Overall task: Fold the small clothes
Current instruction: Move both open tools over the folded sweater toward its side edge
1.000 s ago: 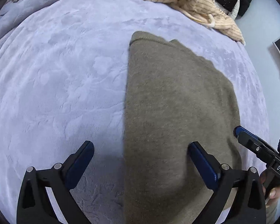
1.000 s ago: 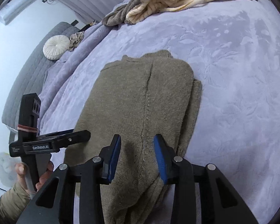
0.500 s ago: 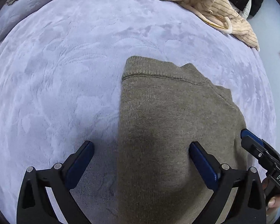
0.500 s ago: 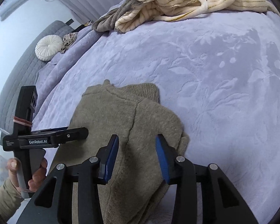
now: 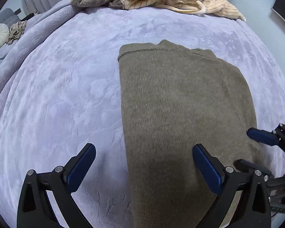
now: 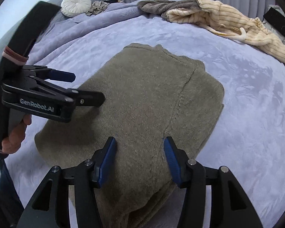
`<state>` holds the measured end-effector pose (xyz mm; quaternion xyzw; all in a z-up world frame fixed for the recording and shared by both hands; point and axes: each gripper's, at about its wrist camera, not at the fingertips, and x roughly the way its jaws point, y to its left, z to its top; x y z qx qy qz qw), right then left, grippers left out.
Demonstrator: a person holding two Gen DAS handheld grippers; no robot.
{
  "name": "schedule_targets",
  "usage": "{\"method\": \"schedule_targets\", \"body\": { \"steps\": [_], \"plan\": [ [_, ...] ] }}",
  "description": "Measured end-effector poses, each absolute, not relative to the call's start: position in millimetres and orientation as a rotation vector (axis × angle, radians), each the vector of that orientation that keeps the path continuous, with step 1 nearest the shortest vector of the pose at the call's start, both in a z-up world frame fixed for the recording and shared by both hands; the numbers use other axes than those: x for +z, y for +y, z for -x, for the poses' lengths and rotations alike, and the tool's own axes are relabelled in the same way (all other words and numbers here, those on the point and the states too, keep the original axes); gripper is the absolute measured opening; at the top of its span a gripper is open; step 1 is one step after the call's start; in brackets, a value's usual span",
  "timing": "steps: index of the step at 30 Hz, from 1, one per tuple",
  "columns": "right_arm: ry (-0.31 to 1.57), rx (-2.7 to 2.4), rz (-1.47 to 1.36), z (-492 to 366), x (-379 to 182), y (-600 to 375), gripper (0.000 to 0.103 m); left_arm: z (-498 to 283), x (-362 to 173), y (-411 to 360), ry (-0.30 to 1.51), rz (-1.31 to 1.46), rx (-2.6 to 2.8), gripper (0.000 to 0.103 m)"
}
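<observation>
1. The olive knit sweater (image 5: pixel 180 114) lies folded into a compact block on the lavender plush blanket (image 5: pixel 57 95), directly ahead of and beneath both grippers.
2. The left gripper (image 5: pixel 144 167) hovers with its jaws wide apart, holding nothing; one blue pad sits over the blanket just left of the sweater's straight left edge, the other over the knit itself, so the opening straddles that edge, probably ready to pinch or square it.
3. The right gripper (image 6: pixel 140 159) also has its jaws apart, though less so, and grips nothing; both pads are over the sweater's near portion, close to a raised seam running away from it.
4. In the right wrist view the left gripper (image 6: pixel 81 87) comes in from the left over the sweater, showing the two tools work side by side over one garment.
5. Further ahead, the ribbed hem or collar band marks the sweater's far edge, where a second layer peeks out; I judge the fold nearly finished, needing only tidying.
6. Well beyond, at the blanket's far side, a cream striped garment (image 6: pixel 228 19) and a grey-brown garment (image 6: pixel 165 5) lie heaped, likely awaiting folding.
</observation>
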<state>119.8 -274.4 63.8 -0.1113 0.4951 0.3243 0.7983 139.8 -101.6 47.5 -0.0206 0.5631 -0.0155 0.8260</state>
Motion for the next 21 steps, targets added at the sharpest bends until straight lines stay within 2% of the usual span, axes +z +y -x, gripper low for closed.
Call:
{"method": "schedule_targets", "body": {
  "steps": [4,9,16,21],
  "plan": [
    [1.078,0.639,0.263,-105.9,77.5,-289.1,0.057,-122.5,58.4,-100.3,1.173,0.051,-0.037,0.103],
    [0.996,0.688,0.286,-77.0,102.8,-270.1,0.057,-107.9,68.1,-110.8,1.141,0.006,-0.053,0.103],
    [1.045,0.698,0.404,-49.4,67.2,-249.0,0.057,-88.2,58.1,-104.3,1.164,0.034,-0.060,0.103],
    [1.048,0.688,0.351,-39.8,64.0,-269.4,0.058,-77.0,48.6,-98.2,1.177,0.061,-0.072,0.103]
  ]
}}
